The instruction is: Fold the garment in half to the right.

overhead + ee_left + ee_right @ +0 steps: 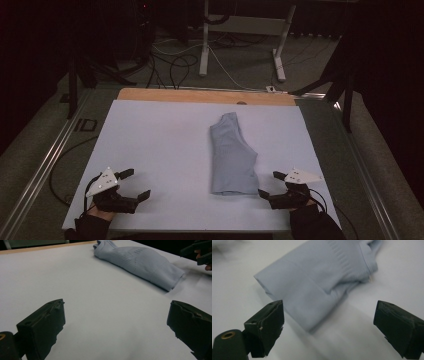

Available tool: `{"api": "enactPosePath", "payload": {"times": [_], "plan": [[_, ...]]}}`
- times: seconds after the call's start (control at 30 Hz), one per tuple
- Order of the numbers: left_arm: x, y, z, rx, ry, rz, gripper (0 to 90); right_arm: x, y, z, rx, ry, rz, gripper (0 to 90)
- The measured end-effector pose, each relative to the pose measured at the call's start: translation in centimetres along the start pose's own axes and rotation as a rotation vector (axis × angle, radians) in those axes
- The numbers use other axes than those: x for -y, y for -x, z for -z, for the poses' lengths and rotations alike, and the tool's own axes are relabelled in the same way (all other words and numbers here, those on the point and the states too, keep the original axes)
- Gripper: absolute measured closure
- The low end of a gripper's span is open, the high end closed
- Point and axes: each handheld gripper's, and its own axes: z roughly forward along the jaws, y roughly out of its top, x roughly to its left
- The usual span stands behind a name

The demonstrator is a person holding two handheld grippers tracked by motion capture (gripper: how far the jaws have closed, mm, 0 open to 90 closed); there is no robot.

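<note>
one folded garment (231, 156) | left gripper (135, 184) — jaws apart, empty | right gripper (272, 184) — jaws apart, empty

No text, label, brand, number or sign can be read anywhere in these pictures

The left gripper (115, 322) hangs low over a pale sheet (75, 285), its two black jaws spread wide with only bare sheet between them. Ahead and to the right of the jaws lies a folded light-blue garment (140, 265) — flat on the sheet, well apart from both jaws, its ribbed end nearer the right jaw. Beyond it, at the far right, the right gripper (200, 253) shows — dark, partly cut off.
</note>
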Motion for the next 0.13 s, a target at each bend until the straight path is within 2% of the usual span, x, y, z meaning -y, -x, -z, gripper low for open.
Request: {"api": "enactPosePath", "payload": {"times": [0.13], "plan": [[0.00, 0.06, -0.11, -0.003, -0.003, 0.001, 2.5, 0.27, 0.34, 0.39, 0.011, 0.012, -0.022, 9.5]]}}
